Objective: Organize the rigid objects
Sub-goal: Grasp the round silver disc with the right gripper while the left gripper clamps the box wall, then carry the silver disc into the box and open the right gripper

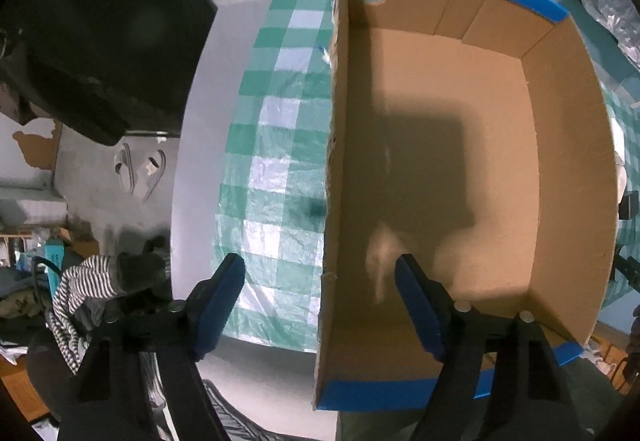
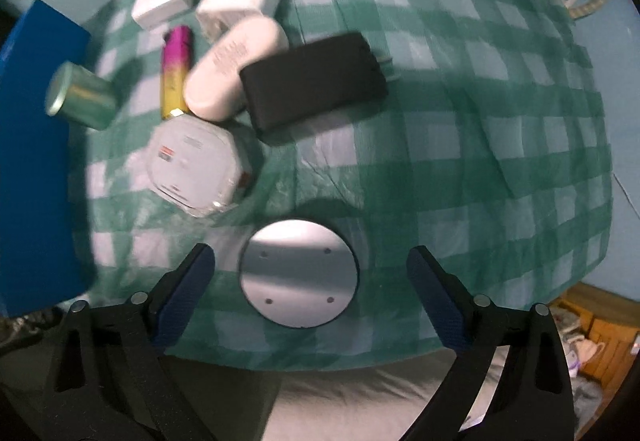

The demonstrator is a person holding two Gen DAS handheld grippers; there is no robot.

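Silver round disc (image 2: pixel 299 273) sits between your right gripper's (image 2: pixel 311 283) spread jaws, flat on the checked cloth.

Your right fingers (image 2: pixel 182 295) stand wide apart and touch nothing; the disc lies centred in the gap, nearer the left-hand finger in the picture, and being round it offers no long axis to line up with. The gripper points straight down at it, so this hand is the near one. Beyond the disc lie a white octagonal box (image 2: pixel 196 169), a black case (image 2: pixel 314 81) and a white oblong case (image 2: pixel 236 71). Your left gripper (image 1: pixel 320 305) is open too, empty, straddling the near left wall of the empty cardboard box (image 1: pixel 568 169), one finger inside, one over the cloth (image 1: pixel 272 145).
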